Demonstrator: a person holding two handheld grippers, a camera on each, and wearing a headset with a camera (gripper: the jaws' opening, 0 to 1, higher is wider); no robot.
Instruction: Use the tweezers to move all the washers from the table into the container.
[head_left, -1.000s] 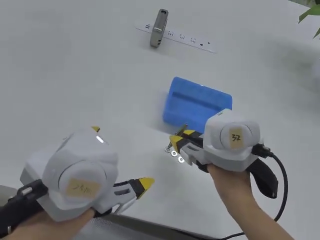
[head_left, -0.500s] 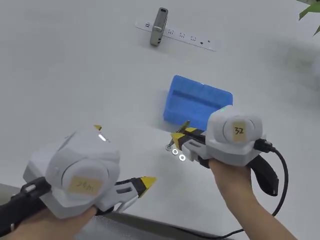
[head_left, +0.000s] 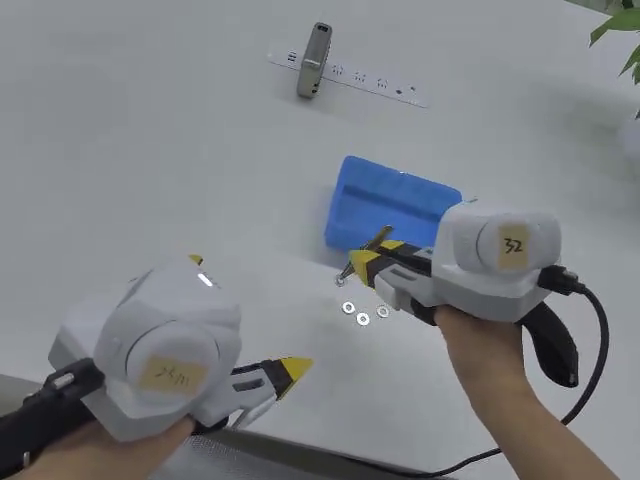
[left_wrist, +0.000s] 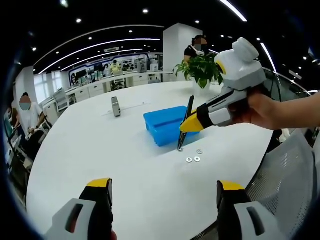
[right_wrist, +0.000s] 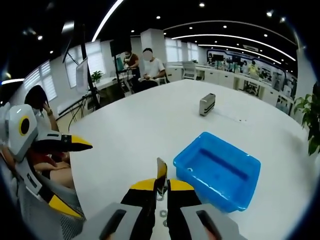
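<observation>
Three small metal washers (head_left: 363, 318) lie on the white table just in front of the blue container (head_left: 395, 205). My right gripper (head_left: 372, 264) is shut on thin dark tweezers (head_left: 366, 254), whose tip hangs just above and behind the washers. I cannot tell whether the tip holds a washer. In the left gripper view the tweezers (left_wrist: 185, 125) point down beside the washers (left_wrist: 193, 159) and the container (left_wrist: 165, 122). The right gripper view has the tweezers (right_wrist: 161, 174) in the shut jaws and the container (right_wrist: 217, 170) ahead. My left gripper (head_left: 243, 315) stands open at the near left.
A white power strip (head_left: 372, 80) with a grey device (head_left: 312, 58) on it lies at the far side of the table. Plant leaves (head_left: 620, 45) reach in at the top right. The table's front edge (head_left: 300, 450) runs close under the left gripper.
My right gripper has drawn back to the right and lifted a little with the tweezers, uncovering a third washer. The left gripper has stayed put.
</observation>
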